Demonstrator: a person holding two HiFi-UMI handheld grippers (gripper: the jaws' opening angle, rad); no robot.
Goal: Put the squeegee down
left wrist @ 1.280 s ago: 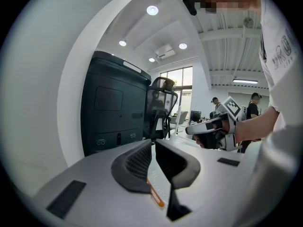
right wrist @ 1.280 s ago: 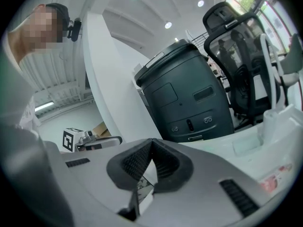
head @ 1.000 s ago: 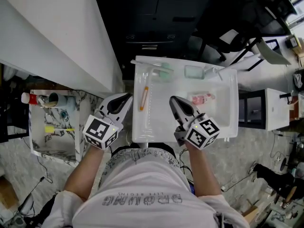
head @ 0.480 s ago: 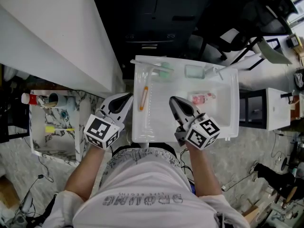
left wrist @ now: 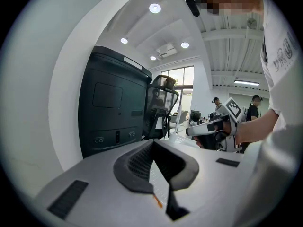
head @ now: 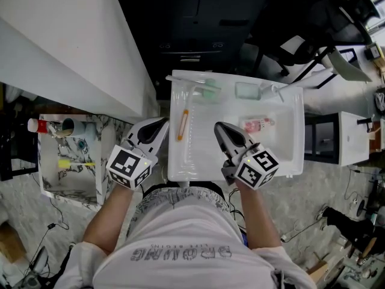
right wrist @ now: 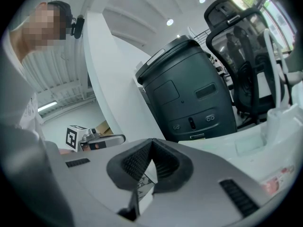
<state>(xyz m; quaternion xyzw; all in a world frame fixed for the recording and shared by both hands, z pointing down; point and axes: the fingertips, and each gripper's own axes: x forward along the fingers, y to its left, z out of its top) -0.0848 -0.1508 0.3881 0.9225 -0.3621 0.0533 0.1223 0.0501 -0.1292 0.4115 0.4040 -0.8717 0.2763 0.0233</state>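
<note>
A white tray table (head: 283,155) stands in front of me. At its far left lies a white-handled tool with a pale green head (head: 201,89), apparently the squeegee, free of both grippers. An orange-tipped stick (head: 181,124) lies below it. My left gripper (head: 157,126) hovers at the tray's left edge, shut and empty; in the left gripper view its jaws (left wrist: 152,145) meet with nothing between. My right gripper (head: 221,129) hangs over the tray's near middle, and its jaws (right wrist: 151,144) are likewise shut and empty.
A pale green pad (head: 245,90) and a pink packet (head: 257,124) also lie on the tray. A dark bin (head: 192,23) and an office chair (head: 295,47) stand beyond it. A white counter (head: 72,47) and a marbled shelf with bottles (head: 48,179) are on the left.
</note>
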